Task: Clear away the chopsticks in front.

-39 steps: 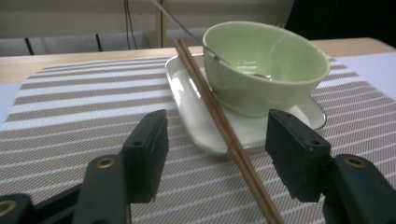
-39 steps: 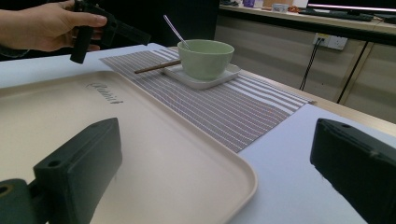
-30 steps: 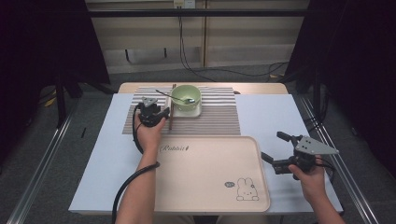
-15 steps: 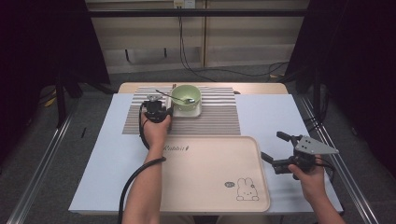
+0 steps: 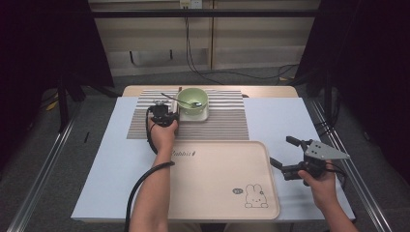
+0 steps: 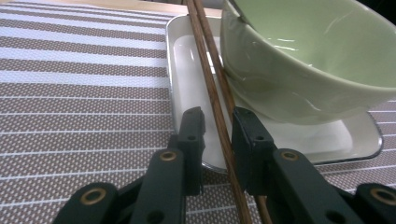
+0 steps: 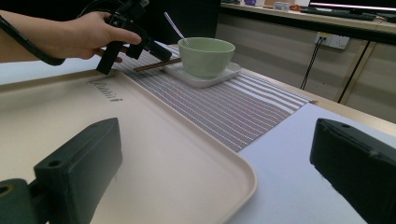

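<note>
Chopsticks [image 6: 212,79], a brown wooden pair, run up the middle of the left gripper view from the bottom edge toward the top, lying across the rim of a white dish [image 6: 187,56] and pressed close against the side of the green bowl [image 6: 308,65] that stands in it. Starting at the left of the high view, the left gripper [image 5: 163,115] sits at the dish's near corner on the striped mat [image 5: 222,121]; its jaws stand partly apart, one on each side of the sticks, near them but not yet pinching as far as I can tell. The risk, I judge, is that the jaws close on one stick alone, or the sticks roll off the dish rim, or a lift drags them against the bowl and jolts the spoon [image 5: 180,99] resting in it. Further right, the beige tray [image 5: 217,208] lies bare, and at the far right the right gripper [image 5: 288,153] hangs beside it, jaws spread wide and holding nothing.
</note>
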